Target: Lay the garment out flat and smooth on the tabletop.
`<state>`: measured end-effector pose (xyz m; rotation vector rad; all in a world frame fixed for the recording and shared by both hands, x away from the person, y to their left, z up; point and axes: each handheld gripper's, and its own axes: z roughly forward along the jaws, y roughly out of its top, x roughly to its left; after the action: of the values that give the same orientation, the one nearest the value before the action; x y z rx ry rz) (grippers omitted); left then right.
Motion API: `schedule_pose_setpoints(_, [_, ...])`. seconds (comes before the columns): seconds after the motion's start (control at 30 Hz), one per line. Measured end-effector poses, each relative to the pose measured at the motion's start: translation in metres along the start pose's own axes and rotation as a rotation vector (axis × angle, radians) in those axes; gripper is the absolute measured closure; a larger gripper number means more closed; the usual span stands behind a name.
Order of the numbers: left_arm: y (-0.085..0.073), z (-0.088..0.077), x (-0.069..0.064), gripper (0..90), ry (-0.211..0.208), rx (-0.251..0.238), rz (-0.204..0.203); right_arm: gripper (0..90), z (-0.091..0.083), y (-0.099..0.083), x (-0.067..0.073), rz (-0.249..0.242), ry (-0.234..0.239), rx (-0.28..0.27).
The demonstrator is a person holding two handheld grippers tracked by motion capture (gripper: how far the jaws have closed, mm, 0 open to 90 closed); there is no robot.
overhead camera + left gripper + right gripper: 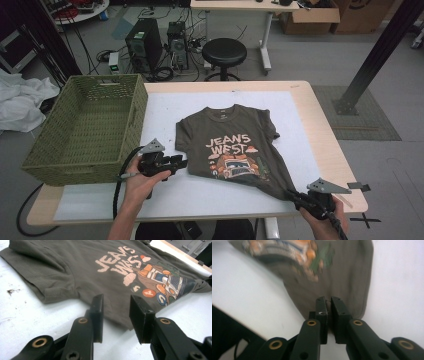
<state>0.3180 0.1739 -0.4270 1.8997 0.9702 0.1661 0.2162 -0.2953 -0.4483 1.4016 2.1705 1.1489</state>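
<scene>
A dark olive T-shirt [230, 145] with a "JEANS WEST" truck print lies face up on the white mat [165, 107]. My left gripper [182, 161] rests at the shirt's lower left hem. In the left gripper view its jaws [115, 307] stand open, one on each side of the hem corner of the shirt [75, 270], with no pad pressing on it. My right gripper [292, 194] is at the table's front right. The shirt's lower right corner is drawn out to a point into it. In the blurred right gripper view its jaws [329, 301] are almost together over the fabric [347, 277].
A green woven basket [105, 78] stands on the table's left end, beside the mat. Behind the table are a black stool [224, 52] and computer towers [145, 42]. A white cloth [20, 100] lies on the floor at left. The table's front edge runs just under both hands.
</scene>
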Motion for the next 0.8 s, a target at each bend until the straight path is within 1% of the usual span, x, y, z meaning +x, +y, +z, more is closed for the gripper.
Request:
schedule_pose_setpoints(0.07, [0.0, -0.002, 0.001, 64.7, 0.004, -0.007, -0.002, 66.8, -0.003, 0.004, 0.001, 0.019, -0.033, -0.032])
schedule_pose_setpoints(0.1, [0.0, -0.003, 0.001, 64.7, 0.006, -0.009, -0.005, 63.2, -0.006, 0.009, 0.003, 0.025, -0.048, -0.059])
schedule_pose_setpoints(0.17, [0.0, -0.004, 0.001, 64.7, 0.013, -0.018, -0.013, 60.1, -0.009, 0.025, 0.011, 0.025, -0.025, -0.136])
schedule_pose_setpoints(0.2, [0.0, -0.004, 0.002, 64.7, 0.015, -0.021, -0.016, 59.2, -0.009, 0.034, 0.018, 0.012, -0.006, -0.169])
schedule_pose_setpoints(0.23, [0.0, -0.004, 0.001, 64.7, 0.015, -0.024, -0.019, 58.7, -0.006, 0.043, 0.025, -0.014, 0.018, -0.191])
schedule_pose_setpoints(0.27, [0.0, -0.004, 0.001, 64.7, 0.016, -0.025, -0.018, 57.7, -0.001, 0.053, 0.034, -0.051, 0.05, -0.199])
schedule_pose_setpoints(0.33, [-0.001, -0.004, 0.0, 64.6, 0.013, -0.028, -0.021, 56.9, 0.014, 0.07, 0.055, -0.129, 0.105, -0.175])
schedule_pose_setpoints(0.37, [-0.001, -0.004, 0.0, 64.6, 0.013, -0.029, -0.022, 56.9, 0.024, 0.076, 0.066, -0.175, 0.137, -0.156])
schedule_pose_setpoints(0.4, [-0.002, -0.004, -0.001, 64.6, 0.012, -0.029, -0.022, 56.8, 0.036, 0.082, 0.076, -0.211, 0.161, -0.132])
schedule_pose_setpoints(0.43, [-0.002, -0.004, -0.001, 64.6, 0.012, -0.028, -0.021, 56.5, 0.048, 0.086, 0.085, -0.243, 0.177, -0.105])
schedule_pose_setpoints(0.5, [-0.004, -0.005, -0.001, 64.6, 0.01, -0.028, -0.022, 56.5, 0.073, 0.091, 0.101, -0.325, 0.183, -0.058])
schedule_pose_setpoints(0.53, [-0.005, -0.006, -0.001, 64.5, 0.011, -0.026, -0.023, 56.1, 0.084, 0.092, 0.107, -0.348, 0.182, -0.044])
schedule_pose_setpoints(0.6, [-0.006, -0.007, -0.001, 64.6, 0.011, -0.023, -0.023, 55.1, 0.101, 0.096, 0.117, -0.398, 0.163, -0.021])
schedule_pose_setpoints(0.67, [-0.008, -0.008, 0.0, 64.6, 0.012, -0.021, -0.026, 54.1, 0.116, 0.097, 0.123, -0.456, 0.153, 0.007])
schedule_pose_setpoints(0.73, [-0.008, -0.008, 0.0, 64.6, 0.011, -0.024, -0.029, 51.6, 0.131, 0.094, 0.125, -0.486, 0.148, 0.062])
schedule_pose_setpoints(0.77, [-0.008, -0.009, 0.0, 64.6, 0.01, -0.026, -0.028, 52.6, 0.137, 0.092, 0.124, -0.474, 0.157, 0.06])
schedule_pose_setpoints(0.8, [-0.008, -0.009, 0.0, 64.6, 0.008, -0.027, -0.028, 54.1, 0.139, 0.092, 0.121, -0.439, 0.178, 0.044])
